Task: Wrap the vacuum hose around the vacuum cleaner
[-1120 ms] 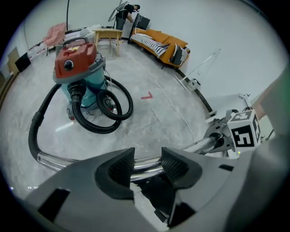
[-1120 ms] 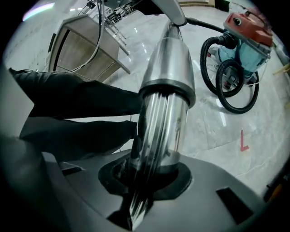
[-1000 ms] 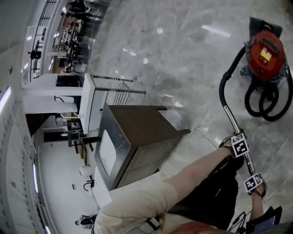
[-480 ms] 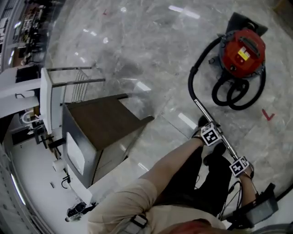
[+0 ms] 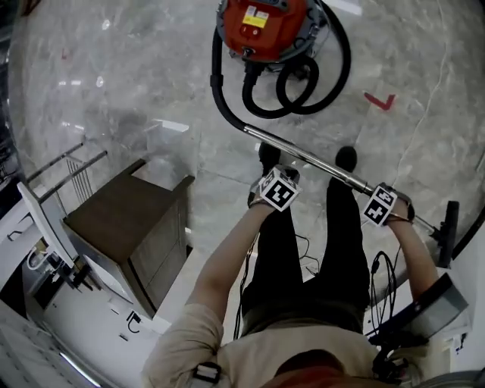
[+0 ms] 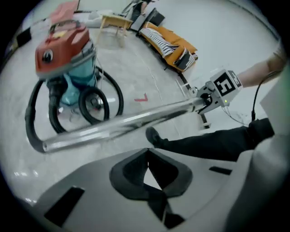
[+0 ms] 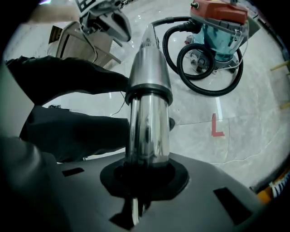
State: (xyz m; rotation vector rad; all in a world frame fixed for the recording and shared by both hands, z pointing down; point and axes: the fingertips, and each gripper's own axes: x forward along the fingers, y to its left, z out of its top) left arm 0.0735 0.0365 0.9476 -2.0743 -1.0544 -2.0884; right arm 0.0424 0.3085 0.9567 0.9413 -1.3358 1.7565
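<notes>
The red vacuum cleaner (image 5: 261, 23) stands on the marble floor at the top of the head view. Its black hose (image 5: 220, 98) loops beside it and joins a metal wand (image 5: 318, 161). My right gripper (image 5: 379, 204) is shut on the wand (image 7: 147, 113), and its jaws have just been closing further on it. My left gripper (image 5: 276, 189) sits just under the wand. Its jaws (image 6: 147, 154) have just closed with nothing between them, and the wand (image 6: 122, 123) crosses in front of them. The vacuum (image 6: 63, 50) shows beyond.
A brown cabinet (image 5: 125, 227) and a white rack (image 5: 42, 220) stand at the left. The person's legs and shoes (image 5: 269, 155) are under the wand. A red floor mark (image 5: 379, 100) lies right of the vacuum. The black floor head (image 5: 449, 231) and cables are at the right.
The head view has swung, so the vacuum now lies at the top centre instead of the upper right. Both grippers and the wand have shifted left in the view. The left gripper is off the wand.
</notes>
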